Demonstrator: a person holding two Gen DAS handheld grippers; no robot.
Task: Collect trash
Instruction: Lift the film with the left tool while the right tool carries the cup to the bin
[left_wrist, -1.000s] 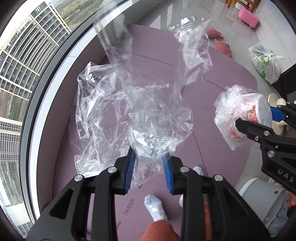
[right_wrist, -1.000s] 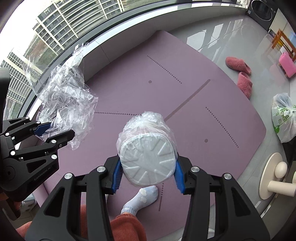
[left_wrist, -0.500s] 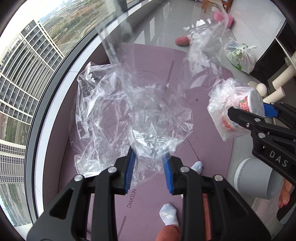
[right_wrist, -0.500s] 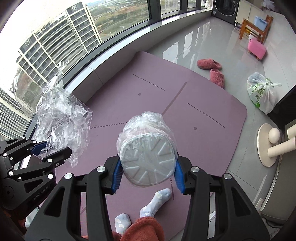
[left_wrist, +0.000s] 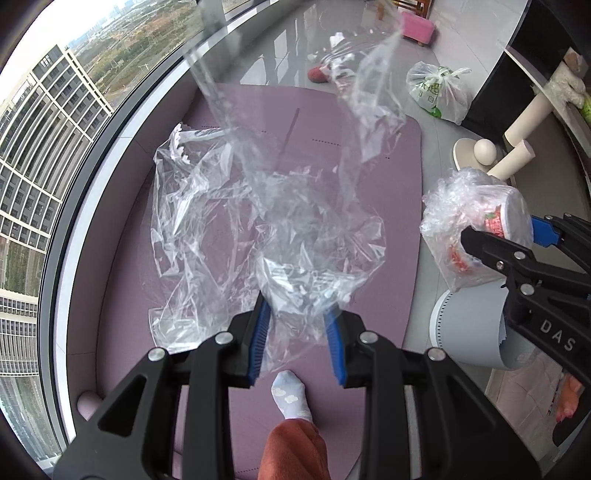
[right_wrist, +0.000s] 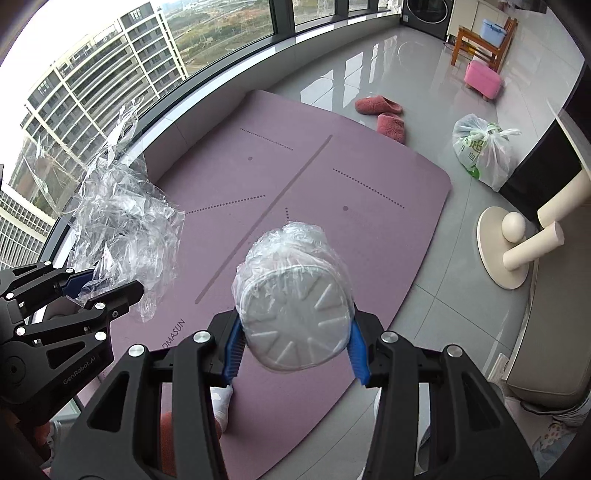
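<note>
My left gripper (left_wrist: 297, 334) is shut on a large crumpled sheet of clear plastic wrap (left_wrist: 266, 221), which hangs out ahead of the blue pads high above the purple mat (left_wrist: 369, 155). My right gripper (right_wrist: 293, 345) is shut on a white noodle cup wrapped in clear film (right_wrist: 293, 295), its ribbed bottom facing the camera. In the left wrist view that cup (left_wrist: 480, 229) shows red print and hangs above a white round bin (left_wrist: 469, 325) at the right. The right wrist view shows the left gripper (right_wrist: 99, 284) with the wrap (right_wrist: 118, 214) at the left.
A person's socked foot (left_wrist: 291, 395) and orange trouser leg stand on the mat. A tied white plastic bag (right_wrist: 484, 151), pink slippers (right_wrist: 384, 114), a pink stool (right_wrist: 482, 77) and a cream post stand (right_wrist: 506, 243) lie on the grey floor. A curved window wall runs along the left.
Both grippers have risen and swung toward the room side; the mat looks smaller, and the white bin and cream stand have come into view. Both grips are unchanged.
</note>
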